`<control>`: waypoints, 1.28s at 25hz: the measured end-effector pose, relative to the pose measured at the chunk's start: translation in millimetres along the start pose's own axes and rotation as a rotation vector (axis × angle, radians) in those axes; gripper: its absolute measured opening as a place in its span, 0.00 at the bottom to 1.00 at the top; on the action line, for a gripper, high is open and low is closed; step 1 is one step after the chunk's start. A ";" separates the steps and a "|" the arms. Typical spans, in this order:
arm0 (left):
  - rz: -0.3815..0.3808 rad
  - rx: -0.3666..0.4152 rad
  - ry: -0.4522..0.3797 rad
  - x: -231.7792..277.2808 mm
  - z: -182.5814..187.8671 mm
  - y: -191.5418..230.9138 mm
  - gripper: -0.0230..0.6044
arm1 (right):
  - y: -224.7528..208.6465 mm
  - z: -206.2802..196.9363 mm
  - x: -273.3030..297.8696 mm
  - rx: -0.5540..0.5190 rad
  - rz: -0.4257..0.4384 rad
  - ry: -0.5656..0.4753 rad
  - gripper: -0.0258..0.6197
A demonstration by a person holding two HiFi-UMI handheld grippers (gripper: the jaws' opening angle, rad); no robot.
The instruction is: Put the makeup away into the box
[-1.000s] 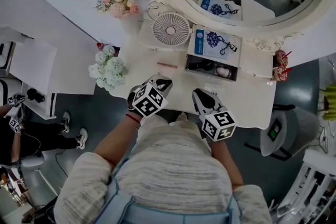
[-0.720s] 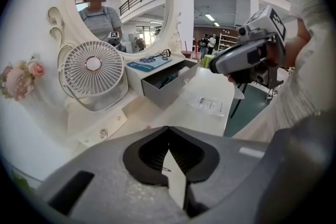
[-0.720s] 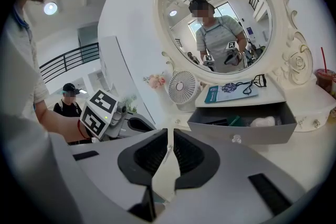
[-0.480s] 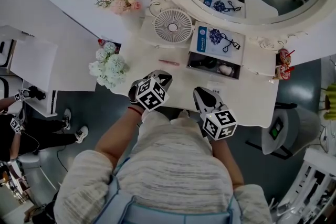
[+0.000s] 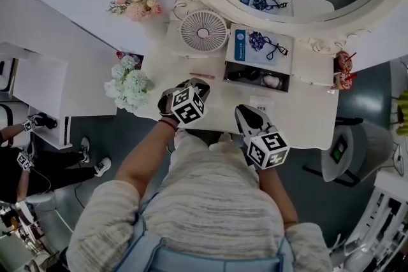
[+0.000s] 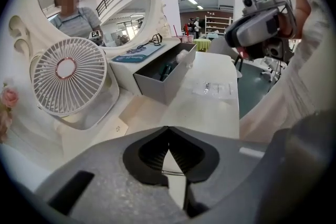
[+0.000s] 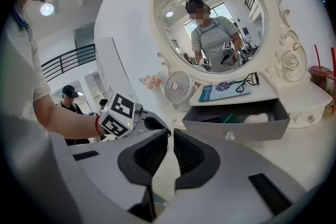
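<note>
A thin pink makeup stick (image 5: pixel 202 76) lies on the white vanity table (image 5: pixel 299 118), left of the open grey box (image 5: pixel 257 77). The box holds dark items and a pale round one, and it also shows in the right gripper view (image 7: pixel 236 124). My left gripper (image 5: pixel 197 86) points steeply down just in front of the stick with its jaws shut and empty (image 6: pixel 168 129); the stick is hidden in its own view. My right gripper (image 5: pixel 245 113) hovers near the table's front edge, its jaws (image 7: pixel 171 136) a narrow slit apart with nothing between them.
A small white fan (image 5: pixel 204 30) stands behind the stick. A blue card with an eyelash curler (image 5: pixel 260 44) lies on top of the box. A small clear packet (image 5: pixel 261 100) sits in front of it. White flowers (image 5: pixel 127 83) stand at the left edge, red cups (image 5: pixel 344 70) at the right.
My left gripper has moved down and forward toward the pink stick and rolled a little. The right gripper has stayed where it was.
</note>
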State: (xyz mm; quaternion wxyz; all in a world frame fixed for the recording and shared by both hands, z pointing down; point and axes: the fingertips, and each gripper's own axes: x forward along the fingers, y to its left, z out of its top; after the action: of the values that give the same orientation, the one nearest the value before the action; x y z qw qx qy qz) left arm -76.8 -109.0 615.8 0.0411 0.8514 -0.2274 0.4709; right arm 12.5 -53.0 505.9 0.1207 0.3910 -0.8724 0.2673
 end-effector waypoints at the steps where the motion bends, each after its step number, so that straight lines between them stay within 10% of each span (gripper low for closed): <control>1: -0.001 0.008 0.008 3.4 -1.0 1.0 0.06 | -0.7 -0.2 -0.4 0.001 -0.002 0.000 0.06; 23: -0.028 0.149 0.154 59.5 -22.1 27.3 0.18 | -23.1 -4.1 -2.3 0.048 -0.042 -0.009 0.06; 32: -0.022 0.347 0.247 78.6 -40.5 38.6 0.18 | -28.9 -5.0 0.8 0.056 -0.047 -0.004 0.06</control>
State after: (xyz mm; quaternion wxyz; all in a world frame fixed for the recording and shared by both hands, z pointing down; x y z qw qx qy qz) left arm -89.4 -159.3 697.1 -0.0735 0.7841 -0.1265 0.6031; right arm 33.5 -66.7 521.1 0.1143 0.4152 -0.8553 0.2880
